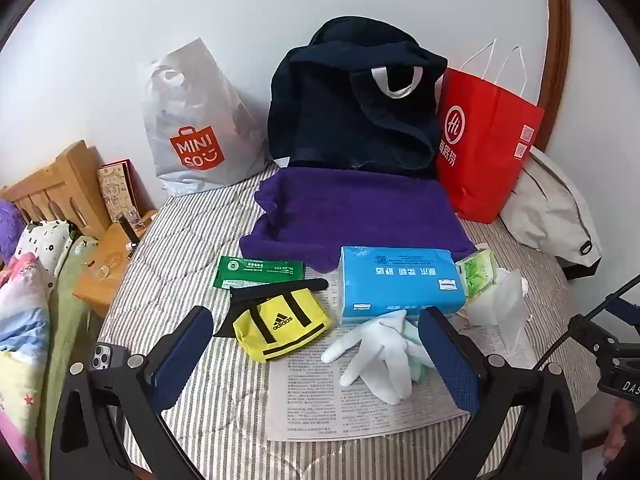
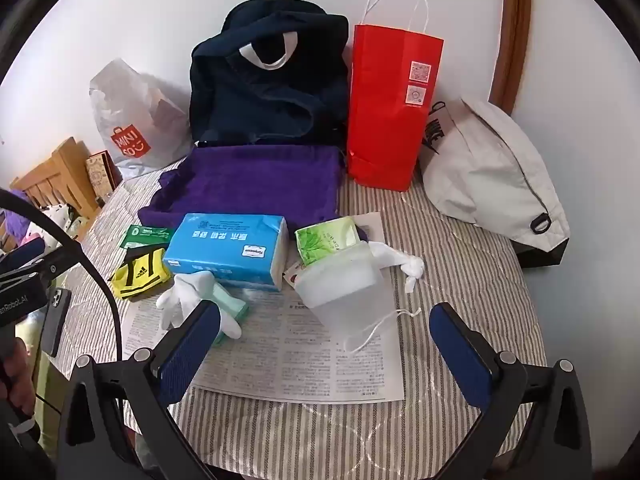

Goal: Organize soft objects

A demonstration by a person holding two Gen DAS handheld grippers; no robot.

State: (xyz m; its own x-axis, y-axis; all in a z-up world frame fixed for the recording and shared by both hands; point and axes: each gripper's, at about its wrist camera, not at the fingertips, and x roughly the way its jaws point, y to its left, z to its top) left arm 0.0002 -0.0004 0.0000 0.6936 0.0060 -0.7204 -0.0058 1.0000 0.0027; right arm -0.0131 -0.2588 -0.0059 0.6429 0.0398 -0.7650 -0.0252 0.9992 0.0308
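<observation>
The soft things lay in a loose row on the striped bedcover [image 1: 168, 280], most of them on or beside a sheet of newspaper [image 2: 288, 360].

At the far left lay a flat green packet [image 1: 256, 272], thin and light, probably best pinched at an edge. Beside it sat a small yellow pouch [image 1: 280, 324] with black straps; it looked limp and light, and would likely crumple under the pads, so the bunched middle or a strap seemed the safer hold.

Next came a white glove [image 1: 376, 348] draped over a pale green pack, floppy and apt to dangle, best taken at the palm. Behind it stood a blue tissue pack [image 1: 400, 280], bulky but light and squashy, with slick wrapping; a grip across its short width seemed wise. To its right a green tissue pack [image 2: 326, 240] leaned against a cloudy drawstring pouch [image 2: 344, 284], which was filmy and would likely slip unless gathered near its cord.

Behind them a purple towel [image 2: 256, 180] lay spread before the bags along the wall.

The left gripper [image 1: 316, 356] hung tilted downward above the pouch and glove, jaws wide, nothing between them. The right gripper [image 2: 324, 348] tilted down over the newspaper near the drawstring pouch, jaws equally wide and empty.
</observation>
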